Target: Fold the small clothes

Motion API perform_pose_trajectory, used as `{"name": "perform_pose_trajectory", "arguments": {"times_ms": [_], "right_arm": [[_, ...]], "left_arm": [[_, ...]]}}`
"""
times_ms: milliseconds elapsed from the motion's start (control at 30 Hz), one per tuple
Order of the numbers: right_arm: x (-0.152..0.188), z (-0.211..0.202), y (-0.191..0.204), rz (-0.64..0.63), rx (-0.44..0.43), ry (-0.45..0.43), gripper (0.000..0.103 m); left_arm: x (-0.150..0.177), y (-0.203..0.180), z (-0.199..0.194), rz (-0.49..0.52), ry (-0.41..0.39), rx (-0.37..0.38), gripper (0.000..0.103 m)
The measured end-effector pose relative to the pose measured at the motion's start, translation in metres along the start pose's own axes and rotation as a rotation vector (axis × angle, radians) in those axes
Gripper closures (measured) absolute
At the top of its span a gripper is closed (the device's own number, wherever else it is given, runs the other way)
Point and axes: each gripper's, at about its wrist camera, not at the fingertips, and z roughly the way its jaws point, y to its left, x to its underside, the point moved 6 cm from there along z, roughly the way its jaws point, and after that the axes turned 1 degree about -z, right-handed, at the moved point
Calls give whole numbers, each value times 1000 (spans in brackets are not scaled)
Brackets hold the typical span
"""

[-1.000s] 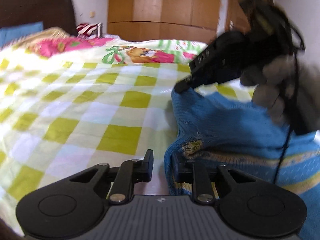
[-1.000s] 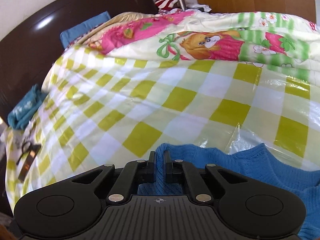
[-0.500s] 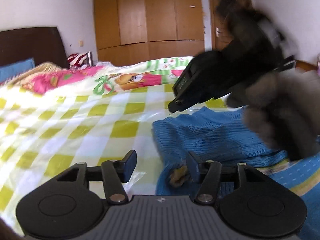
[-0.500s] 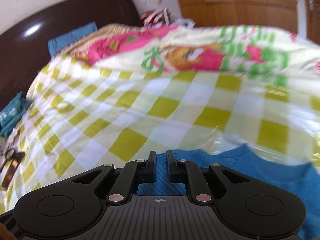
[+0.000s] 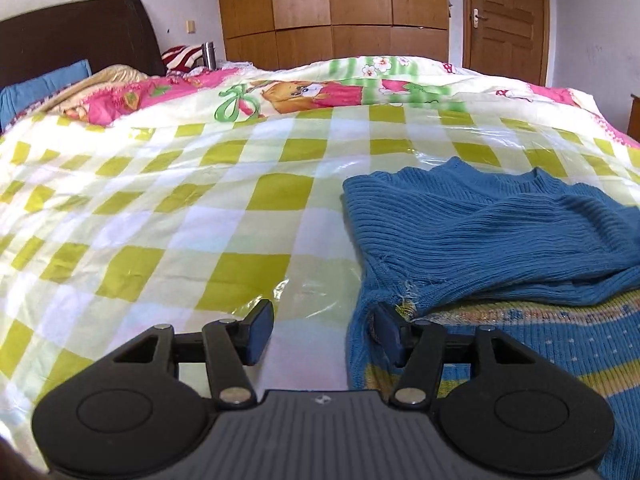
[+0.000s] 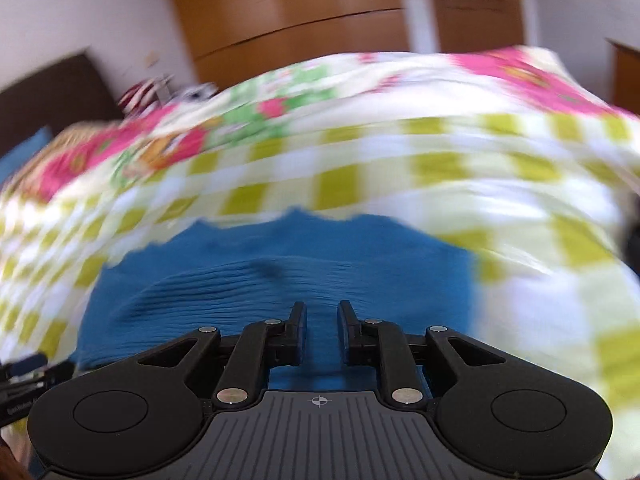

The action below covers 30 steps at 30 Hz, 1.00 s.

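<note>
A small blue knit sweater (image 5: 480, 232) with a striped yellow and blue hem lies on the checked bedspread, one part folded over the body. My left gripper (image 5: 324, 332) is open and empty, its right finger beside the sweater's frayed left edge. In the blurred right wrist view the sweater (image 6: 280, 268) fills the lower middle. My right gripper (image 6: 322, 322) is open a little, empty, just above the cloth.
The bed has a yellow-green checked cover (image 5: 160, 208) under clear plastic and a pink cartoon quilt (image 5: 304, 92) at the far side. A dark headboard (image 5: 72, 36) and blue pillow (image 5: 40, 88) stand at the left, wooden wardrobes (image 5: 332, 12) behind.
Both grippers have let go of the sweater and opened. The right gripper has left the left wrist view and is moving fast. The folded part now lies flat on the sweater.
</note>
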Motion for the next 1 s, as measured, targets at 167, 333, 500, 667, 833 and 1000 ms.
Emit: {"name": "perform_pose_trajectory", "arguments": {"times_ms": [167,333,500,667,833,1000], "right_arm": [[6,-15,-16,-96,47,-27,85],[8,0,-7,-161,8,-21,86],[19,10,-20,-162,71,67,88],[14,-5,-16,-169,92,39,85],[-4,0,17,-253,43,-20,85],[-2,27,30,-287,10,42,84]], "left_arm": [[-6,-5,-5,41,-25,-33,33],[-13,-15,-4,89,-47,-44,33],[-2,-6,17,70,30,-61,28],[2,14,10,-10,29,-58,23],[-14,13,-4,-20,-48,-43,24],[-31,-4,2,39,-107,-9,23]]}}
